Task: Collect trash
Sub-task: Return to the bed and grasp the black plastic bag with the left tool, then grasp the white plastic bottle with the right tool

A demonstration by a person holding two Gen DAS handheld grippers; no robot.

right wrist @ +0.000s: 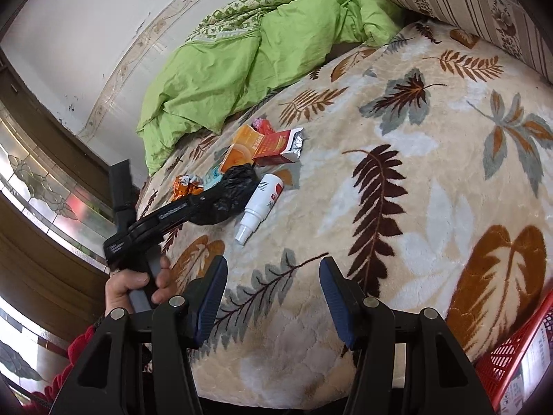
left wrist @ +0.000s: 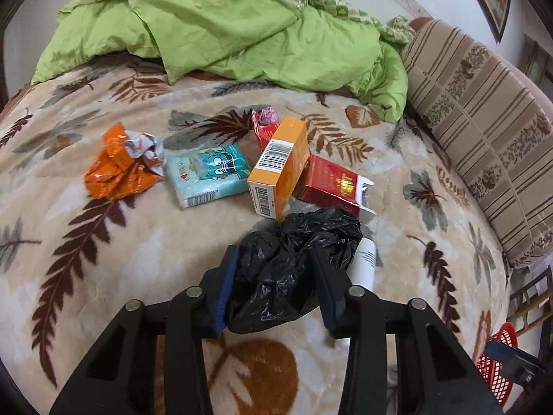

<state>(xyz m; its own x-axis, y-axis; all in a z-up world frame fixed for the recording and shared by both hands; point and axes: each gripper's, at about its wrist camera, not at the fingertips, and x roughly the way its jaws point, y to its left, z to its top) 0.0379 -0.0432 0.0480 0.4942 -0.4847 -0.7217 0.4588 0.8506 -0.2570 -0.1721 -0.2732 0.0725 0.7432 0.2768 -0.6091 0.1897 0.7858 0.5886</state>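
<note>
My left gripper (left wrist: 276,269) has its jaws around a crumpled black plastic bag (left wrist: 293,263) that lies on the leaf-patterned blanket; the pads press its sides. A white spray bottle (left wrist: 363,263) lies just right of the bag. Beyond are an orange box (left wrist: 280,166), a red carton (left wrist: 331,183), a teal tissue pack (left wrist: 207,176), an orange wrapper (left wrist: 117,169) and a red-pink wrapper (left wrist: 266,121). My right gripper (right wrist: 273,294) is open and empty, hovering over the blanket near its front edge. From there I see the left gripper (right wrist: 221,190) on the bag (right wrist: 235,190) and the bottle (right wrist: 262,200).
A green duvet (left wrist: 224,24) is heaped at the back of the bed. A striped cushion (left wrist: 484,131) runs along the right side. A red mesh basket (right wrist: 511,356) stands at the bed's near right edge; it also shows in the left wrist view (left wrist: 497,363).
</note>
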